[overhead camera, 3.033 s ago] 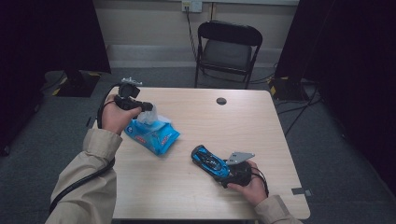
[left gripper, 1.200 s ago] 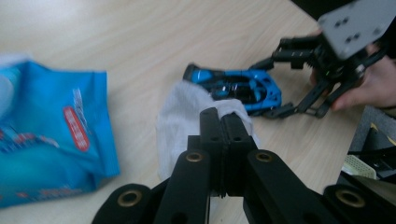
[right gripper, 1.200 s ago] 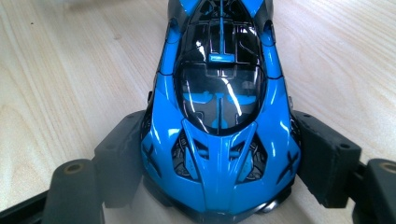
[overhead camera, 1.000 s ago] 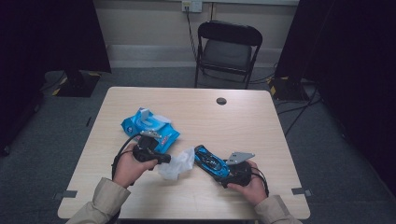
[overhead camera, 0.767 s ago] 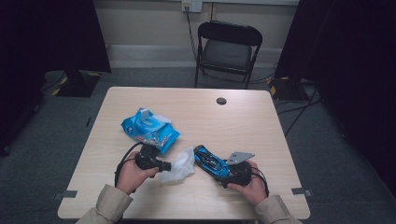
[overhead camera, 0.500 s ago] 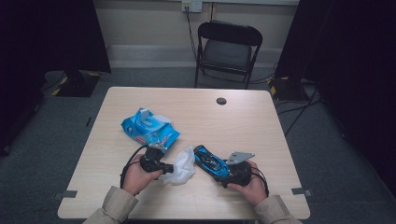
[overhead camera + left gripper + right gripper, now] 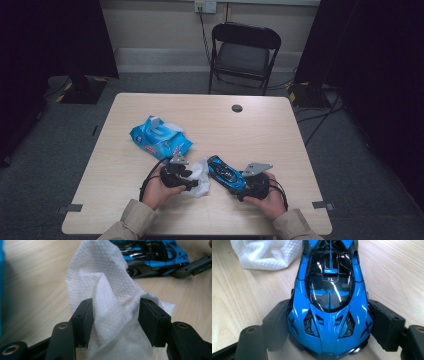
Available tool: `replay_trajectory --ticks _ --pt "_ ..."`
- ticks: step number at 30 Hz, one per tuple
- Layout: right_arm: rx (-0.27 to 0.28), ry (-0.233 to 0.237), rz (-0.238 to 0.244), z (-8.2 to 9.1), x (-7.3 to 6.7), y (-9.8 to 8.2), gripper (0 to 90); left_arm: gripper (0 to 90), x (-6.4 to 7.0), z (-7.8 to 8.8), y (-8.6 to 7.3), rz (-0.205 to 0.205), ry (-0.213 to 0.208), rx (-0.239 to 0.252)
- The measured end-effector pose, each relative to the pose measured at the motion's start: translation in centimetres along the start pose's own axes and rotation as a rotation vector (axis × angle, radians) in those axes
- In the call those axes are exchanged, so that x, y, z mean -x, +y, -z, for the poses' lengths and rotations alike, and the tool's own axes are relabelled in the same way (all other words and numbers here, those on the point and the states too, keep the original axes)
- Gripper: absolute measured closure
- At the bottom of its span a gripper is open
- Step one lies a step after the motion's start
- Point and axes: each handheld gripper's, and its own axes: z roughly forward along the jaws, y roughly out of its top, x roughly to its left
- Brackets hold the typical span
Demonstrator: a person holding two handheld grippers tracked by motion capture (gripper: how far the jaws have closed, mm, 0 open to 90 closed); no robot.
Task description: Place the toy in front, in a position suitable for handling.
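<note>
While both hands rest near the front edge of the table point(image 7: 280, 125), we take the blue toy car point(image 7: 226, 172) as our landmark. It lies flat on the wood, and the right tongs point(image 7: 239, 184) grip it across the body at one end — in the right gripper view the two black pads press against the flanks of the car point(image 7: 329, 315), one on each side.

Just beside the car, on its left in the high view, lies a crumpled white wipe point(image 7: 201, 176); in the right gripper view a corner of the wipe point(image 7: 265, 255) sits close by the car's far end. The left tongs point(image 7: 192, 181) stand at that wipe. Their jaws have just been opening, and now they stand about half apart with the wipe point(image 7: 112, 305) bunched up between them; the cloth brushes the inner faces of the pads but is not squeezed — it rises loosely between and beyond them, with the car point(image 7: 152, 255) farther off.

Further from the car, up and to its left in the high view, lies a blue wipes packet point(image 7: 160, 140) with its flap open. A small dark disc point(image 7: 237, 108) sits well beyond the car, toward the far edge, and a black folding chair point(image 7: 243, 55) stands behind that edge.
</note>
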Motion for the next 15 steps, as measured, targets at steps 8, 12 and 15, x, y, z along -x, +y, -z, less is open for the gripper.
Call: replay_trajectory --ticks 8,12,15 --pt "0.0 0.0 0.0 0.0 0.0 0.0 24.7 52.7 0.7 -0.3 -0.1 -0.108 0.043 -0.003" --pt "0.0 0.0 0.0 0.0 0.0 0.0 24.7 73.6 1.1 -0.3 0.0 -0.074 0.024 -0.02" --pt "0.0 0.0 0.0 0.0 0.0 0.0 24.7 84.5 1.2 -0.2 0.1 -0.028 0.003 -0.046"
